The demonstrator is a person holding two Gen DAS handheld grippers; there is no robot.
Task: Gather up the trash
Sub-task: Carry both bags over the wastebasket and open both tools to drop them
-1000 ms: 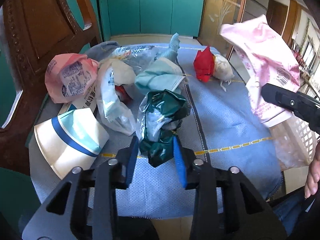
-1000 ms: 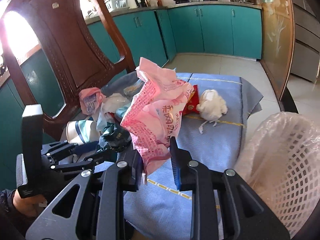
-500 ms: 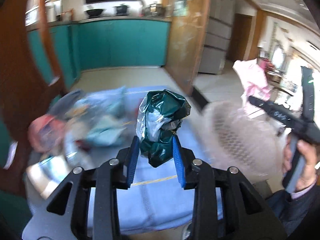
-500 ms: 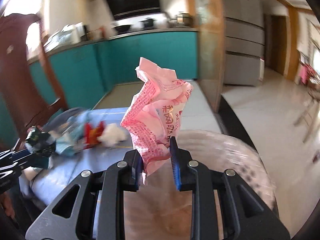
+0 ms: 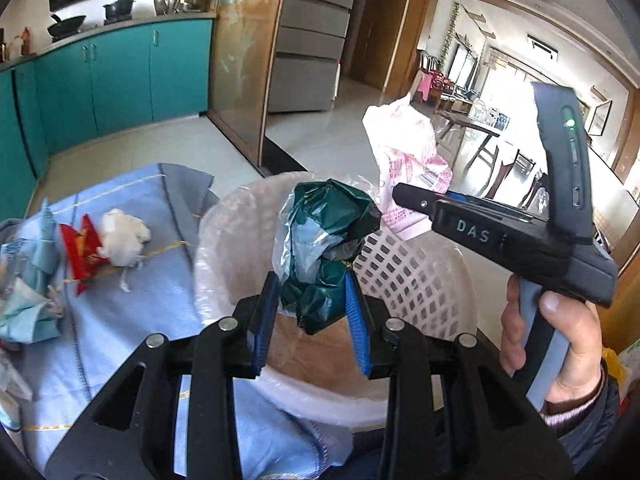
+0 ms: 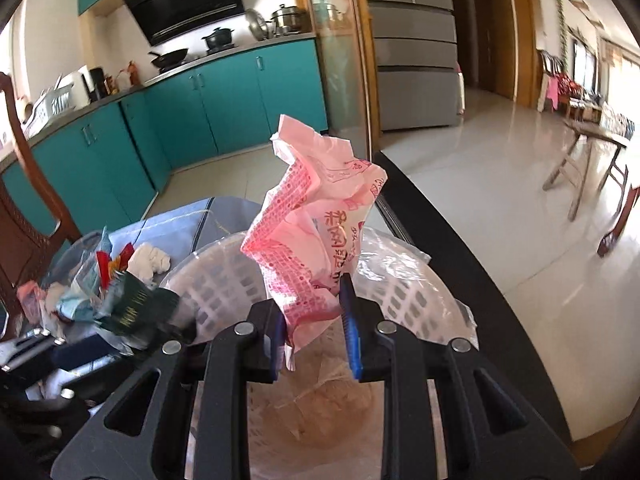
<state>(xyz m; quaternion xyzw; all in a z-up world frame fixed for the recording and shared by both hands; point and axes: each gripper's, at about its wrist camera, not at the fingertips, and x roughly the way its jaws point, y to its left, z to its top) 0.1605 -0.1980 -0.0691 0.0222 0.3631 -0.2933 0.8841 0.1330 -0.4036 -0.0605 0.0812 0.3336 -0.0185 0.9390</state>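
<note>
My left gripper [image 5: 312,316] is shut on a crumpled dark green wrapper [image 5: 326,240] and holds it over the white lattice bin [image 5: 408,280], which has a clear plastic liner. My right gripper [image 6: 314,328] is shut on a crumpled pink wrapper [image 6: 316,232] above the same bin [image 6: 404,296]. The right gripper also shows in the left wrist view [image 5: 404,194] with the pink wrapper [image 5: 404,160]. The green wrapper shows at the left of the right wrist view [image 6: 134,308].
More trash lies on the blue tablecloth [image 5: 132,320] to the left: a red wrapper [image 5: 82,248], a white tissue wad [image 5: 122,236] and light blue masks [image 5: 28,312]. A wooden chair back [image 6: 20,216] stands at far left. Teal cabinets line the back.
Both grippers have swung right from the table's trash pile to over the bin, each still holding its wrapper. The bin now fills the lower middle of both views.
</note>
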